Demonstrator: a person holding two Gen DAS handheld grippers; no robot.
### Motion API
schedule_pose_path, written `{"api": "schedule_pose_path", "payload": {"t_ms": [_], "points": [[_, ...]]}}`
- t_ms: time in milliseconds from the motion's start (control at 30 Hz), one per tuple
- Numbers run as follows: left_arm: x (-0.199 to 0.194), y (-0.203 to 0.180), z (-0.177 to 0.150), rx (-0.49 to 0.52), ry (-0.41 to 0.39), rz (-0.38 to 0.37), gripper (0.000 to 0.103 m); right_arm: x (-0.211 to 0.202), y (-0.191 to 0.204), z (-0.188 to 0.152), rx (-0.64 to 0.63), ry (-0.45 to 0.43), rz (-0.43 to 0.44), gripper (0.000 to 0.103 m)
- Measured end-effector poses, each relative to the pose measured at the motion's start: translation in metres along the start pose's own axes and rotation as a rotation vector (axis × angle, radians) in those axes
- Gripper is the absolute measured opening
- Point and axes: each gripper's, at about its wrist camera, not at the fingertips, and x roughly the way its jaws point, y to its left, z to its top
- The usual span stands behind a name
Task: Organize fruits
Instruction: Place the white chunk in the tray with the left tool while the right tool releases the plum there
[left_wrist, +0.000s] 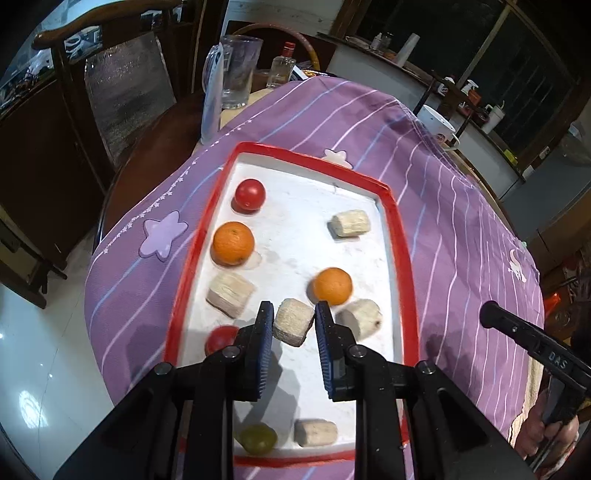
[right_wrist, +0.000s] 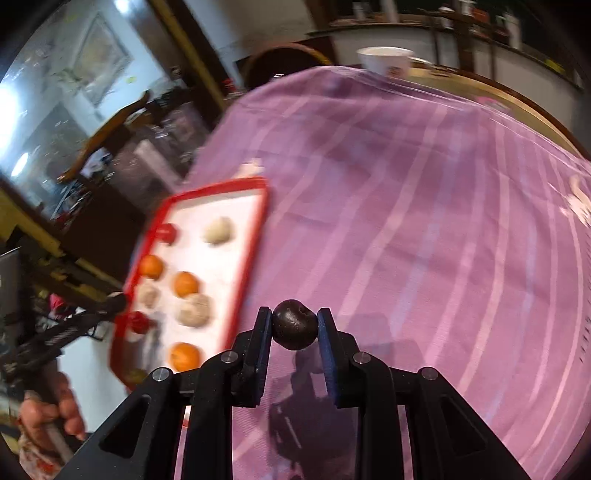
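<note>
a: so how far along is this?

b: mostly sorted. red tray (left_wrist: 400, 236) holds the oranges (left_wrist: 232, 243), tomatoes (left_wrist: 250, 194) and pale chunks. left gripper (left_wrist: 293, 325) grips a pale chunk (left_wrist: 293, 321) over the tray, right gripper (right_wrist: 294, 325) clamps a dark plum (right_wrist: 294, 325) over the purple cloth (right_wrist: 406, 221), not yet placed.

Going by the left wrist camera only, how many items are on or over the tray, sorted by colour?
Red fruits: 2
Oranges: 2
Green fruit: 1
Beige chunks: 5, the last one clamped in the left gripper
Total: 10
</note>
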Motion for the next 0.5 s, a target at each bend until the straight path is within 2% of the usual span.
{"api": "schedule_pose_path", "payload": {"t_ms": [133,233,500], "points": [[0.012,0.0,0.014,0.038,0.011,0.002,0.022,0.024,0.043,0.012,-0.071,0.023,0.031,0.027],[0.025,-0.003,0.024,0.068,0.018,0.02,0.022,0.044,0.07,0.021,-0.13,0.021,0.0,0.027],[0.051,0.0,0.045,0.059,0.032,0.032,0.022,0.094,0.092,0.042,-0.15,0.06,-0.065,0.029]]}}
